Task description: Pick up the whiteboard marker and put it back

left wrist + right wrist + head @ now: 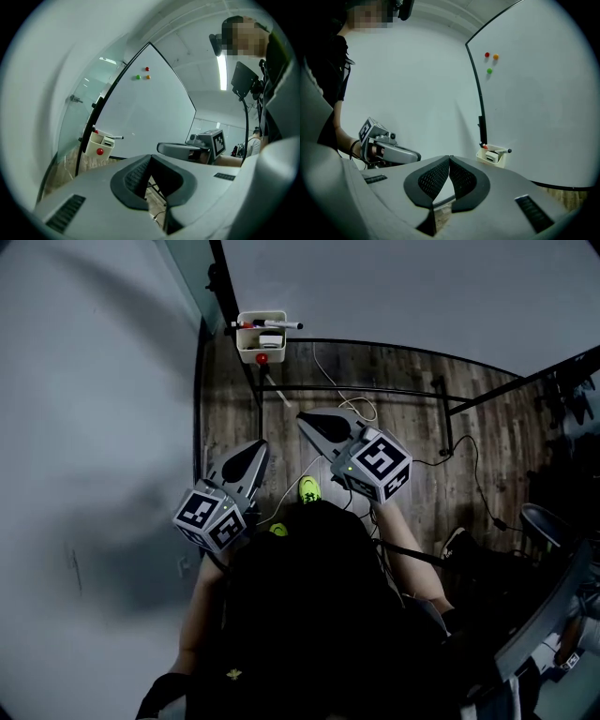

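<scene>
A whiteboard marker point(272, 324) with a dark cap lies across the top of a small white holder point(262, 341) fixed to the whiteboard's lower left corner. The holder also carries a red-capped pen and a white eraser block. The marker point(115, 138) and holder point(99, 145) show in the left gripper view, and the marker point(502, 151) and holder point(492, 158) in the right gripper view. My left gripper point(246, 457) and right gripper point(314, 423) hang in the air well short of the holder. Both are shut with nothing between the pads, seen in the left gripper point(150, 158) and right gripper point(450, 158) views.
The whiteboard point(403, 287) stands on a black frame over a wooden floor point(403, 381) with loose cables. Three small magnets point(490, 61) sit high on the board. A grey wall point(84, 381) runs along the left. Dark chairs and stands point(548, 521) crowd the right.
</scene>
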`<state>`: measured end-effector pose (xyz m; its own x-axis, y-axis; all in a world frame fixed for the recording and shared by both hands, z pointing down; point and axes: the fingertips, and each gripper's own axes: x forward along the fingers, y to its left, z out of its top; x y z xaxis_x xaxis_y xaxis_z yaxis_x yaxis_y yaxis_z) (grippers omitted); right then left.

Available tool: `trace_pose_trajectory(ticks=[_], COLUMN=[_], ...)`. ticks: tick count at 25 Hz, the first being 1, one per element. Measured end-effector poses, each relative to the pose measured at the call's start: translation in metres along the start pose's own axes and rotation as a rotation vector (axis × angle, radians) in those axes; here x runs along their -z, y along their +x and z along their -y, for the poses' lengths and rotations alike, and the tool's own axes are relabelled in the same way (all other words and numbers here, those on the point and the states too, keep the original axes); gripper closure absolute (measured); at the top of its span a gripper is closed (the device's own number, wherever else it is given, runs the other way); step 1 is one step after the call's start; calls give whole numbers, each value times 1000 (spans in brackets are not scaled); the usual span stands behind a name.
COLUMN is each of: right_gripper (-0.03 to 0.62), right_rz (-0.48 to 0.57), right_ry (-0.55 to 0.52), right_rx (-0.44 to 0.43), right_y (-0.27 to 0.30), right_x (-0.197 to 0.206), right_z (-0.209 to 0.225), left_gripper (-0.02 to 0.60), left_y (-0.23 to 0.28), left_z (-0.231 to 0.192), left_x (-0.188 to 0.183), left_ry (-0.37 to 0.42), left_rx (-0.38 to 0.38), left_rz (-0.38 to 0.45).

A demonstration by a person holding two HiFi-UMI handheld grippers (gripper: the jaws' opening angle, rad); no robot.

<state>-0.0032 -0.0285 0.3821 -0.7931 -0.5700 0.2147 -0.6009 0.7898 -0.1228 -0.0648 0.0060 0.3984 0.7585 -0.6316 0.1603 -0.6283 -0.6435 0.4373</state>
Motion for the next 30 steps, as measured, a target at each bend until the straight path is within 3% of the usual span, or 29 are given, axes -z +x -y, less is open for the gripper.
trace_pose_trajectory(ticks=[14,30], right_gripper=[600,600], right_rz=[12,26], right_ry=[11,2], right_rx=[-50,-77], right_y=[10,16], right_x=[-3,-3], right_z=[89,109], left_gripper=[549,549], left_y=[67,81], left_z=[-23,-21], left_x=[-16,-18], left_ry=[-19,5], left_rx=[-144,-177], left_rz=[27,29])
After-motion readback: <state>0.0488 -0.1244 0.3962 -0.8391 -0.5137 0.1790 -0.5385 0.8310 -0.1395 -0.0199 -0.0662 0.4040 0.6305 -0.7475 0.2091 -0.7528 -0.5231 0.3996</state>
